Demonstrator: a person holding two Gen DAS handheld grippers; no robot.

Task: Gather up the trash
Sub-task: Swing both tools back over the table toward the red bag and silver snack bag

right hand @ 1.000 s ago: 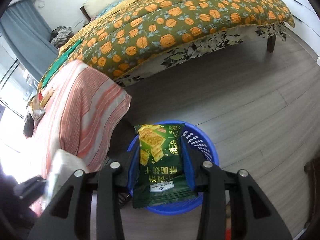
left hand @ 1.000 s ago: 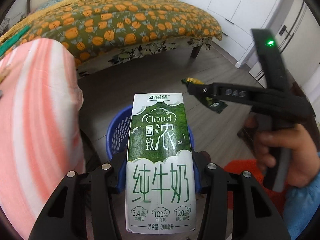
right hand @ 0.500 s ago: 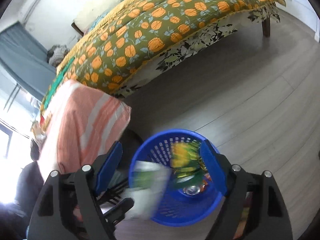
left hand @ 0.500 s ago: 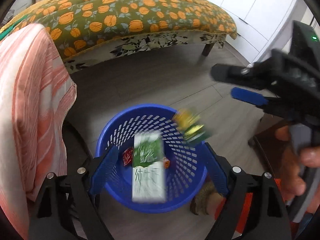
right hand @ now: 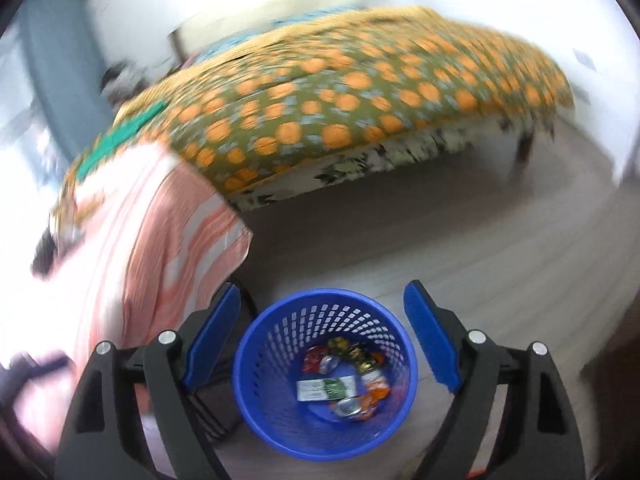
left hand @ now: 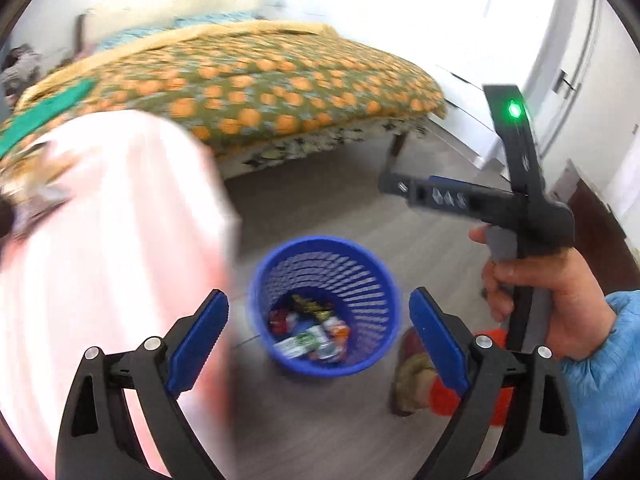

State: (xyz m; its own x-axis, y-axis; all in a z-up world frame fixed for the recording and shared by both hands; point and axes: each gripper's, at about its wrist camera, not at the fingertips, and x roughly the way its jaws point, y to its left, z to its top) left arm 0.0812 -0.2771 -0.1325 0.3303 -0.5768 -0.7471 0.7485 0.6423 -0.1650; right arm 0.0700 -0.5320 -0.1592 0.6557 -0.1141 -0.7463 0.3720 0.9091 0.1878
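We see a bed (right hand: 344, 96) under a green cover dotted with orange fruit filling the far side of the room, its dark leg (left hand: 396, 145) standing on the grey wood floor (right hand: 500, 248). A pink-and-white striped cloth (right hand: 176, 224) hangs just beside the bed's near corner, with a teal strip (left hand: 48, 110) lying on the bed's edge above it. White cupboard doors (left hand: 516, 40) stand beyond the bed's far end.
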